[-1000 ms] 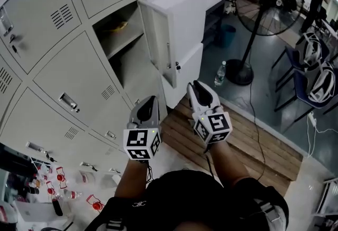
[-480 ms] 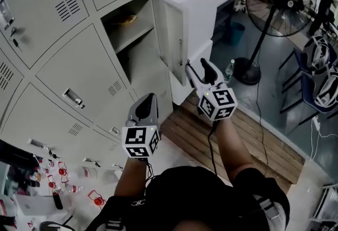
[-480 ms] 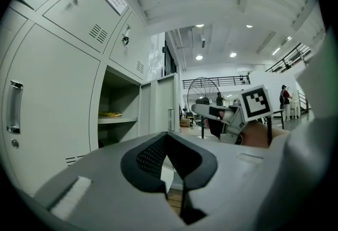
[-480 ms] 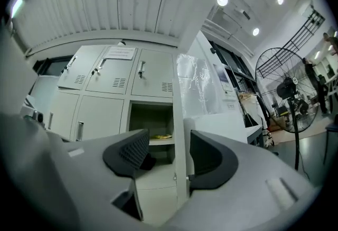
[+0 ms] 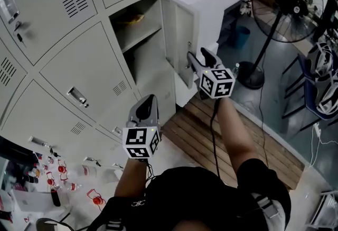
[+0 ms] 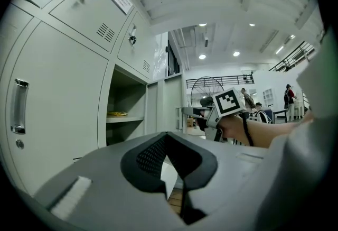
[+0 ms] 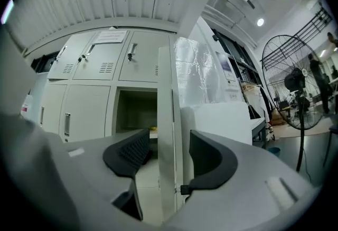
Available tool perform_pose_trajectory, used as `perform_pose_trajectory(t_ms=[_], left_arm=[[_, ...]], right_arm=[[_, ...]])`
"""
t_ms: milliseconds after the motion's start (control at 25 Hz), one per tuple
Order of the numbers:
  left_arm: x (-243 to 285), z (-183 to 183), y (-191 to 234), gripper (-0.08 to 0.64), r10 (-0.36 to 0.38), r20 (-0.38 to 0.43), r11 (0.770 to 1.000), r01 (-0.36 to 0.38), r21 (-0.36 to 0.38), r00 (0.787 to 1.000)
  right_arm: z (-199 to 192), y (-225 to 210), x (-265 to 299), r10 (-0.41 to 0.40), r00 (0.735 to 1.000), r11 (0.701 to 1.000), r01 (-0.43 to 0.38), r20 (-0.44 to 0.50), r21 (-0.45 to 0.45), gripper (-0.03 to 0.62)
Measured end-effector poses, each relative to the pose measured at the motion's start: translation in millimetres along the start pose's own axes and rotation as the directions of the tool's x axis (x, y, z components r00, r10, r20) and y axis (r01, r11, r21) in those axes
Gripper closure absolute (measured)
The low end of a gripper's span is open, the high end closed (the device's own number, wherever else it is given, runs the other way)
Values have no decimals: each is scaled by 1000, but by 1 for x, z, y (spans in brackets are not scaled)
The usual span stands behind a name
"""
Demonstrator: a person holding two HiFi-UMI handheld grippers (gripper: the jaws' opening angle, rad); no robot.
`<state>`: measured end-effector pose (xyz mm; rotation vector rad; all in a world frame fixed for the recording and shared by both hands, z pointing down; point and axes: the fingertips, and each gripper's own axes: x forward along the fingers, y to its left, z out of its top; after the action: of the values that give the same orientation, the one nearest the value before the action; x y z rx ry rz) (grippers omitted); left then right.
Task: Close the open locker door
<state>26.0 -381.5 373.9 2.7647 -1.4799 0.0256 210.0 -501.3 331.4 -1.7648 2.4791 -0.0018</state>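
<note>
The open locker door point(image 5: 178, 34) swings out to the right of its compartment point(image 5: 141, 45), which has a yellow thing on its shelf point(image 5: 132, 17). My right gripper point(image 5: 197, 58) is at the door's free edge. Its jaws have just been opening, and the door's edge point(image 7: 165, 119) stands in the gap without either pad pressing on it. In its own view the right gripper point(image 7: 168, 154) is open around that edge. My left gripper point(image 5: 148, 102) hangs lower, in front of the closed lockers, shut and empty. The left gripper point(image 6: 168, 153) view shows the right gripper's marker cube point(image 6: 228, 102) ahead.
A white cabinet point(image 5: 211, 0) stands just behind the open door. A large pedestal fan point(image 5: 288, 2) and chairs point(image 5: 322, 87) are on the right, a blue bin point(image 5: 242, 37) nearby. A wooden pallet point(image 5: 195, 137) lies underfoot. Small bottles point(image 5: 58, 174) litter the floor at lower left.
My right gripper has moved forward to the door's edge and its jaws have opened from nearly shut. The left gripper has shifted slightly towards the lockers.
</note>
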Motion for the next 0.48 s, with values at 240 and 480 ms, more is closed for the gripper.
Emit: perform_pose_trajectory(t_ms=[240,480], left_arm=[[2,-2,12,560,13,-3,1000,-13,-9,1000],[5,-5,14,560,12,-7,1000,-12,-16,1000]], right_arm=[[-6,-2,8,-13,1000,1000,13,-28,-15,488],[-7,10,8,28,998,999,-29,-50,-18,491]])
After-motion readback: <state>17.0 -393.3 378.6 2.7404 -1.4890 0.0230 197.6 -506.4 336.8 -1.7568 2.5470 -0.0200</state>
